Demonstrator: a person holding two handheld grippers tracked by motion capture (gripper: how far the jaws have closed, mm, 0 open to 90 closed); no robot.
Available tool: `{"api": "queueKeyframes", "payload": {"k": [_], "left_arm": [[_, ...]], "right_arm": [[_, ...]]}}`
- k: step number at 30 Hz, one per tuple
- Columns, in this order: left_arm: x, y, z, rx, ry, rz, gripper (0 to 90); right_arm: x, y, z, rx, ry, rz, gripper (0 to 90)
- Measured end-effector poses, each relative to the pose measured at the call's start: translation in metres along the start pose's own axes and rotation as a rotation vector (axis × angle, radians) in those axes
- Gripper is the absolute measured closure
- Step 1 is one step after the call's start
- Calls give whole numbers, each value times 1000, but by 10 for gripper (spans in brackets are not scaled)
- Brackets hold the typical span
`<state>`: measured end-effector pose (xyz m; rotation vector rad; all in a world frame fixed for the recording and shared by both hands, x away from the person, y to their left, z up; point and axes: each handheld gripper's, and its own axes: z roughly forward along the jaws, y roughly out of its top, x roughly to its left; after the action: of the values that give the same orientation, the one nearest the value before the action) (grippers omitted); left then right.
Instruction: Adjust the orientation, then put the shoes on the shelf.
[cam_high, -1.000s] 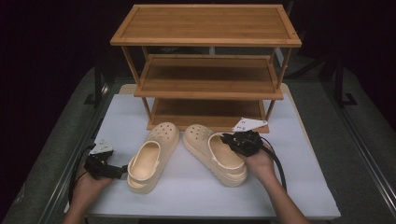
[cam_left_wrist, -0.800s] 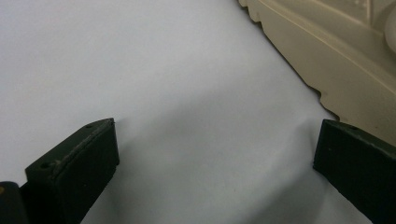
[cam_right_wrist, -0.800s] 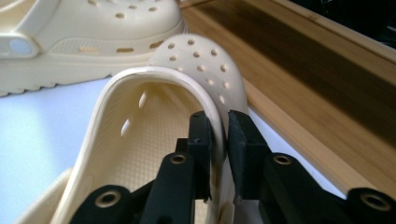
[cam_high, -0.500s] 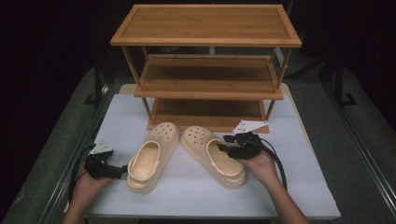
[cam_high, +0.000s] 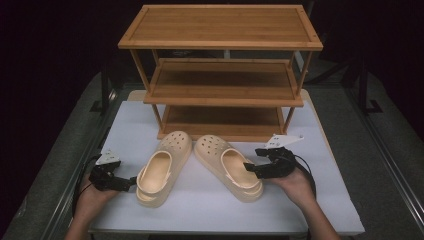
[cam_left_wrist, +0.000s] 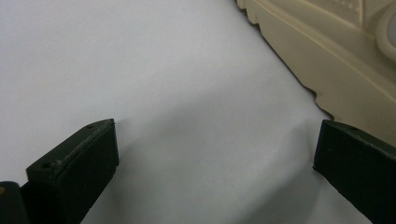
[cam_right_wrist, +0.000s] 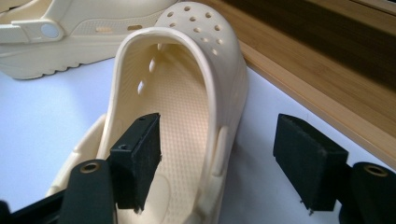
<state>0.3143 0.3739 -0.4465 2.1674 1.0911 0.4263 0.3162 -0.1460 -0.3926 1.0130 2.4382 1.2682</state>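
Standing at the far side of the white table (cam_high: 200, 210), the three-tier wooden rack (cam_high: 220, 75) has nothing visible on its shelves; the back of the lower tiers is in shadow. Two cream clogs lie near the rack's front, toes pointing toward it: the left clog (cam_high: 161, 167) and the right clog (cam_high: 230, 165), their toes close together and their heels splayed apart.

The right gripper (cam_right_wrist: 217, 163) is spread wide, straddling the right-hand wall of the right clog: one jaw sits inside the foot opening, the other outside over the table, neither clearly pressing the wall. The left gripper (cam_left_wrist: 215, 172) is also spread wide, low over bare table just left of the left clog's heel, one jaw close beside its sole; whether it touches I cannot tell.

The left gripper view cuts off most of the left clog.
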Motion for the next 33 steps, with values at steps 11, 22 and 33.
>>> {"api": "queueKeyframes", "payload": {"k": [11, 22, 33], "left_arm": [[0, 13, -29, -50, -26, -12, 0], [-11, 32, -50, -88, -78, 10, 0], [-29, 57, -64, -150, -147, 63, 135]], "right_arm": [[0, 0, 2, -2, 16, 3, 291], [1, 0, 1, -9, 20, 9, 290], [1, 1, 2, -11, 13, 9, 284]]}}
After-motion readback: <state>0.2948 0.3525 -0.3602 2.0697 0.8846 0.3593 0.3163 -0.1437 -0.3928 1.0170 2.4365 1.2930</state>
